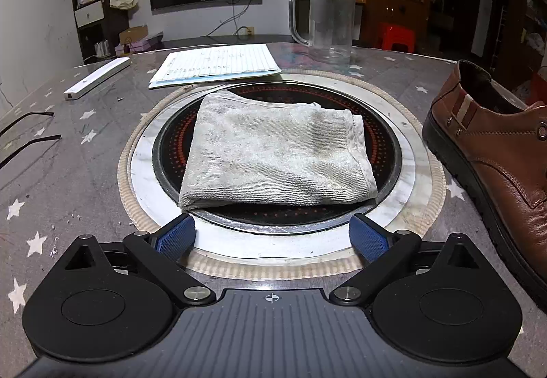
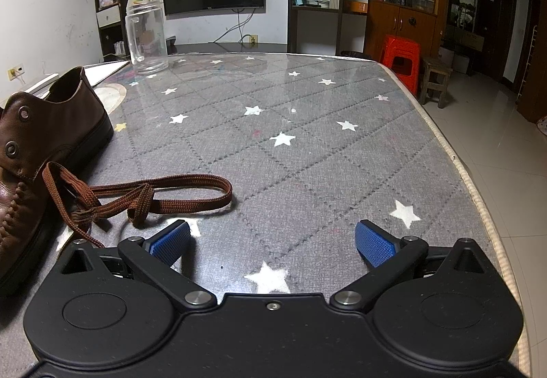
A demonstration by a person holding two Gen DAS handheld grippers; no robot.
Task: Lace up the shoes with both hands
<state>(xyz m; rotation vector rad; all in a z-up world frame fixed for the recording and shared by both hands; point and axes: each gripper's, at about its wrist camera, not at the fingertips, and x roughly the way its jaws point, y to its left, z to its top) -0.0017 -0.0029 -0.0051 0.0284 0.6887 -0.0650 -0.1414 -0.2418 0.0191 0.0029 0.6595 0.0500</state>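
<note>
A brown leather shoe (image 1: 492, 152) stands on the table at the right edge of the left wrist view, heel away from me. It also shows at the left edge of the right wrist view (image 2: 44, 138), with two metal eyelets. A brown flat lace (image 2: 154, 195) lies loose in loops on the table beside the shoe, just ahead and left of my right gripper (image 2: 273, 241). The right gripper is open and empty. My left gripper (image 1: 273, 234) is open and empty, left of the shoe, low over a round hotplate.
A folded grey towel (image 1: 277, 156) lies on the round hotplate (image 1: 386, 152) set in the table. Behind it are a lined paper pad (image 1: 215, 65), a white bar (image 1: 97, 79) and a clear glass jug (image 1: 330, 22). The table's right edge (image 2: 454, 152) drops to a tiled floor.
</note>
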